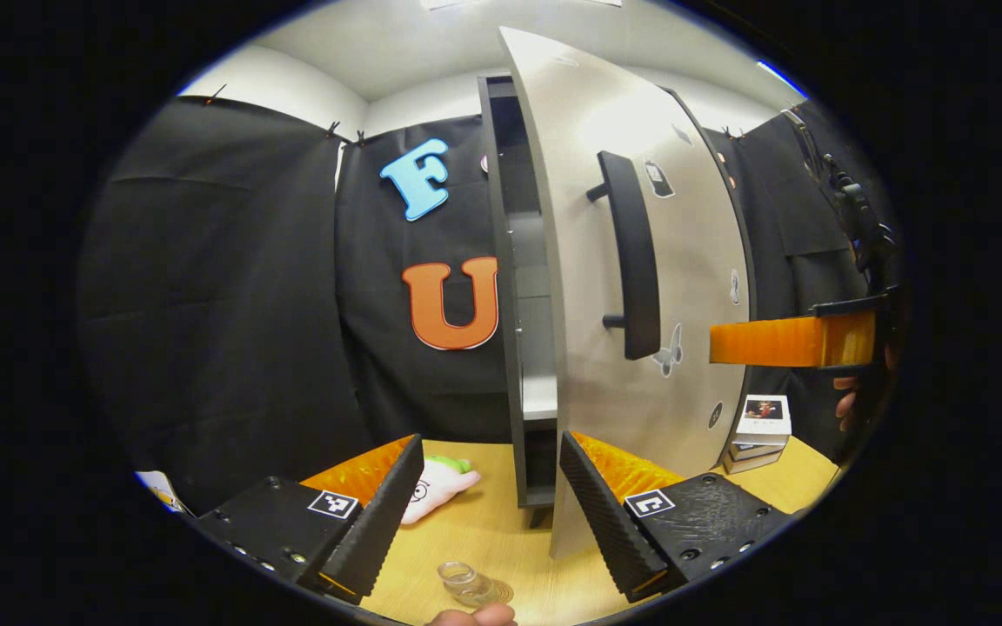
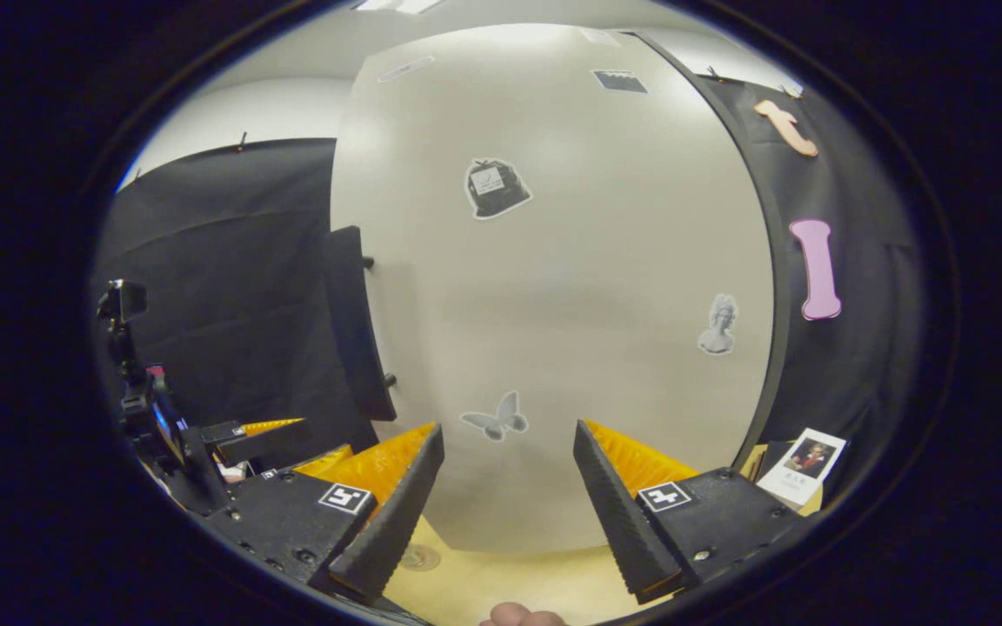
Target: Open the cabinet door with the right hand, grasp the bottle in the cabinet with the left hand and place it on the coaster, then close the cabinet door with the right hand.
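In the left gripper view, the left hand-held gripper (image 1: 490, 513) stands with its fingers spread wide and nothing between them. It faces the edge of the partly open cabinet door (image 1: 640, 287), which stands ajar from the cabinet (image 1: 518, 287). A dark bar handle (image 1: 631, 256) runs upright on the door's front face. Through the gap between door and frame a pale shelf (image 1: 540, 404) shows; the inside above it is dim and its contents cannot be told.

A small clear bottle (image 1: 466, 581) stands on the desk (image 1: 484, 530) low in this view, below and between the left gripper's fingers and apart from both. A round edge beside its base may be the coaster, but that cannot be told for sure. A plush toy (image 1: 438, 482) lies on the desk just left of the cabinet foot. A stack of small boxes (image 1: 760, 430) sits on the desk to the right of the door.

The right hand-held gripper (image 1: 792, 341) appears at the right of the left gripper view, level with the lower end of the handle and apart from the door. In the right gripper view, the right hand-held gripper (image 2: 505, 504) is also spread wide and empty, facing the door's front face near a butterfly sticker (image 2: 494, 417).
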